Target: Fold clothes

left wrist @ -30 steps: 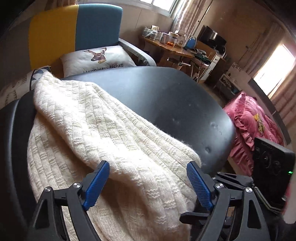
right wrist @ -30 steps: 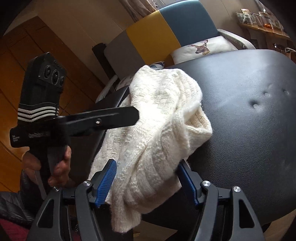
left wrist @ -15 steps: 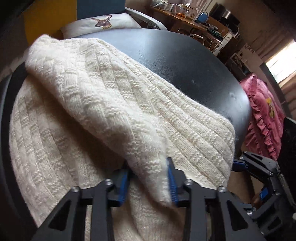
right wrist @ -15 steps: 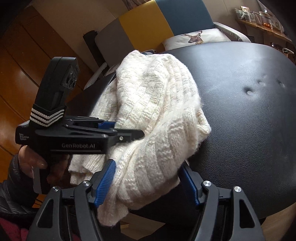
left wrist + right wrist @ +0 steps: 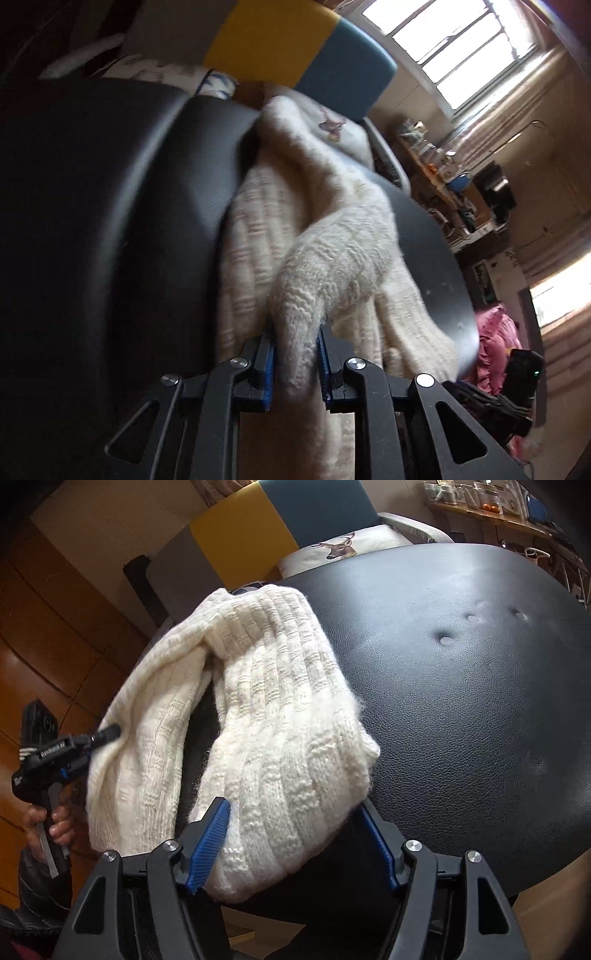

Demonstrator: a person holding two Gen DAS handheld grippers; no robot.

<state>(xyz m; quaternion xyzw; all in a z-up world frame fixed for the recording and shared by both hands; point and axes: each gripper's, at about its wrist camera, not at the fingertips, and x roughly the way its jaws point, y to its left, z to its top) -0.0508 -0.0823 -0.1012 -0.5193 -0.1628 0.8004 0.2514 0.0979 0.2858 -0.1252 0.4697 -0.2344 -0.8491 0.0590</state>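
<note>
Left tongs pinching sweater edge; right tongs spread around the near bundle, long axis running away across tabletop.

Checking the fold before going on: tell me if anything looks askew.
The cream knit sweater is bunched, not flat, and hangs over the black table's near edge. The left gripper pinches one fold; the right gripper is open around another.
</note>
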